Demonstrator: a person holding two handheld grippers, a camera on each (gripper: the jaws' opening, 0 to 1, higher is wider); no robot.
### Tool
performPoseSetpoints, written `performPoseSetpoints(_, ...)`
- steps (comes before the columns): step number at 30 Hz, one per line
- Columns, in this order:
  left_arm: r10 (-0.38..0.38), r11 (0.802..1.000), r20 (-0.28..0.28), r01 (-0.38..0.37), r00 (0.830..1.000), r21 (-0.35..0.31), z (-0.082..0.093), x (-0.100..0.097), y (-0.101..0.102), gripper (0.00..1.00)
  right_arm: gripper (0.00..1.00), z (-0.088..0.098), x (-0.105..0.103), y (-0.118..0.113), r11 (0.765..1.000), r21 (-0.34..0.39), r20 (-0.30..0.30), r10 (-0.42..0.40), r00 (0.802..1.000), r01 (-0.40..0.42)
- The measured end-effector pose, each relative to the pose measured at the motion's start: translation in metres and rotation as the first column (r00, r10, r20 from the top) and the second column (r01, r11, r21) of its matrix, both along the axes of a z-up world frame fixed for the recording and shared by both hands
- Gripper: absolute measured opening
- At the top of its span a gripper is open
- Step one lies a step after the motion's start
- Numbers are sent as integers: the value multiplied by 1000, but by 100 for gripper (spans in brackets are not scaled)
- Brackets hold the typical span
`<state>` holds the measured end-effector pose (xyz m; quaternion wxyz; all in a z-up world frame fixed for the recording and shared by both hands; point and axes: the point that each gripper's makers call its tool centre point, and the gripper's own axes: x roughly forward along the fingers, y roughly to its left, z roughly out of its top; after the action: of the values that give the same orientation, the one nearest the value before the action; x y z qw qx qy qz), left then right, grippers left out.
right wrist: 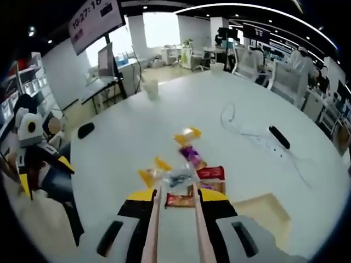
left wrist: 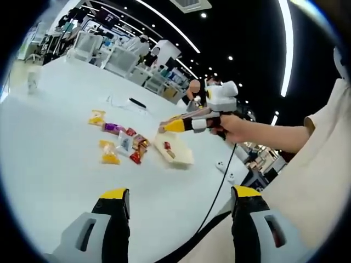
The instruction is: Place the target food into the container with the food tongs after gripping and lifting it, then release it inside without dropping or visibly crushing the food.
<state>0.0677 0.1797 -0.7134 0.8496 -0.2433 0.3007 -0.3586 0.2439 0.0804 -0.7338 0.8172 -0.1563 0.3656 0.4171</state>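
Several snack packets (left wrist: 122, 141) lie scattered on the white table (left wrist: 49, 159). Just right of them sits a shallow beige container (left wrist: 178, 155) with a small red piece (left wrist: 167, 146) in it. My right gripper (left wrist: 178, 125), held in a hand, is shut on beige food tongs (left wrist: 163, 129) whose tips hover over the container's far edge. In the right gripper view the tongs (right wrist: 153, 219) run out between my right gripper's (right wrist: 176, 194) jaws, arms apart, above a dark red packet (right wrist: 178, 200). The container (right wrist: 269, 211) lies to the right. My left gripper (left wrist: 178, 193) is open, high above the table.
A black power strip with white cable (right wrist: 277, 137) lies at the table's far right, a cup (right wrist: 151, 87) near the far edge, a dark mouse-like object (right wrist: 85, 130) at the left edge. My left gripper (right wrist: 44, 172) shows off the table's left. Chairs and desks stand beyond.
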Motion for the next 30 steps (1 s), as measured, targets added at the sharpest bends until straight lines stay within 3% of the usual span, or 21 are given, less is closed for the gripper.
performPoseSetpoints(3,13,1000,27,-13,1000,-1,5,3,4,68,29,-2,2,0,1000,-3,-1,6,1000,-6)
performPoseSetpoints(8,21,999,25,-21,999,-32,9,9,2,72,29,-6,3,-1,999,-28,8,35,999,-34)
performPoseSetpoints(18,36,999,28,-35,999,-31,11,9,9,72,29,-7,5,-1,992,-80,21,97,995,-95)
performPoseSetpoints(30,104,993,35,-102,994,-54,22,8,17,73,29,-15,-10,6,971,-141,41,198,979,-191)
